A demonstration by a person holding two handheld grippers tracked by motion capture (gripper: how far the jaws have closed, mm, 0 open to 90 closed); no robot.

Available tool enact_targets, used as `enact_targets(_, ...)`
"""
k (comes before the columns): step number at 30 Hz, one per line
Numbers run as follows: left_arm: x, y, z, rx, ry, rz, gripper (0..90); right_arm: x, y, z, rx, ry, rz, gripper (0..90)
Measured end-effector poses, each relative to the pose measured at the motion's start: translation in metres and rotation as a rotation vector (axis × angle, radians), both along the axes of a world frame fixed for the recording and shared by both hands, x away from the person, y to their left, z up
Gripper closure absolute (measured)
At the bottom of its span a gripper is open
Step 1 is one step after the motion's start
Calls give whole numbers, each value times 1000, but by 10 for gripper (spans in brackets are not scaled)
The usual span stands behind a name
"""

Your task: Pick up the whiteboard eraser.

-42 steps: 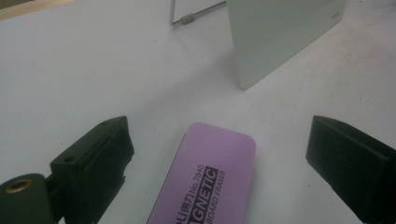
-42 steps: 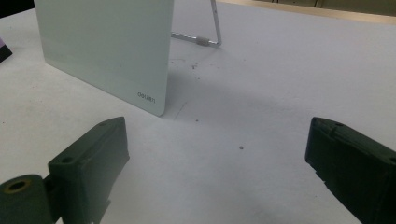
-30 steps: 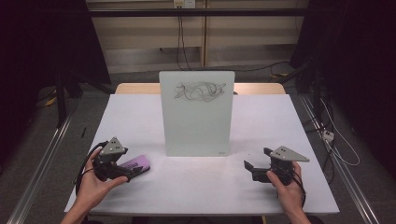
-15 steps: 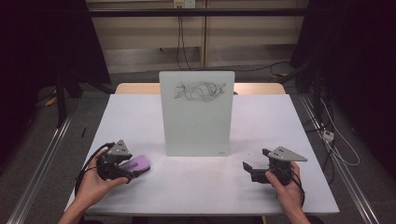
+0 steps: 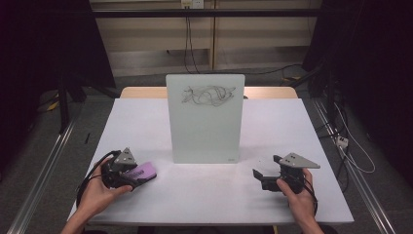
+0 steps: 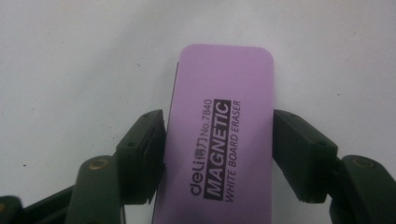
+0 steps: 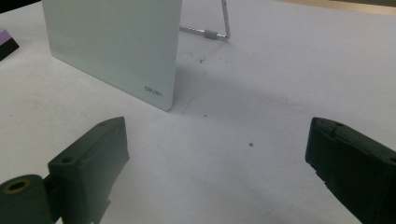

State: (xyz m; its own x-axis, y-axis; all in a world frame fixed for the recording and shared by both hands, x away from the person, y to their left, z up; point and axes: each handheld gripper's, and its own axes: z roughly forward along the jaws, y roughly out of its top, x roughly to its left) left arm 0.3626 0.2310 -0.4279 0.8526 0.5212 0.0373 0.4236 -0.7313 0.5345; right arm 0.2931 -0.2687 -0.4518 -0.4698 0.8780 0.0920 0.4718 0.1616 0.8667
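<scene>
Your table (image 5: 204, 195) carries the whiteboard (image 5: 204, 119), propped upright on its wire stand (image 7: 219, 28) so the scribble (image 5: 209, 95) near its top faces you, ready for wiping. Right of the whiteboard's foot, your right gripper (image 5: 265, 176) rests with jaws spread wide, holding nothing, likely waiting to steady the board. Left of the whiteboard, your left gripper (image 6: 218, 154) pinches the purple eraser (image 6: 219, 140) across its long sides, flat on the table.
</scene>
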Motion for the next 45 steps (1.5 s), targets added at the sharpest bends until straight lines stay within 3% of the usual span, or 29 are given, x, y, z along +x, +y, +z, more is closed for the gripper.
enact_targets(8, 3, -4, 0, 33, 1, -25, 386, 0, 1, 0, 2, -2, 0, 62)
enact_targets(22, 4, -3, 0, 29, -4, -9, 400, 0, 1, 0, 8, -2, 6, 61)
enact_targets(27, 4, 2, 4, -20, -5, 20, 401, 1, 1, 0, 14, 2, 6, 61)
enact_targets(33, -1, 5, 10, -82, -47, 66, 402, 3, 2, 0, 9, 1, 11, 61)
enact_targets(38, -5, 5, 16, -133, -68, 70, 401, 5, 2, -1, 16, 9, -5, 61)
enact_targets(39, -7, 4, 16, -137, -90, 89, 402, 6, 2, -1, 16, 8, -6, 61)
enact_targets(45, -9, 3, 18, -241, -124, 89, 402, 3, 2, 0, 10, 5, -1, 61)
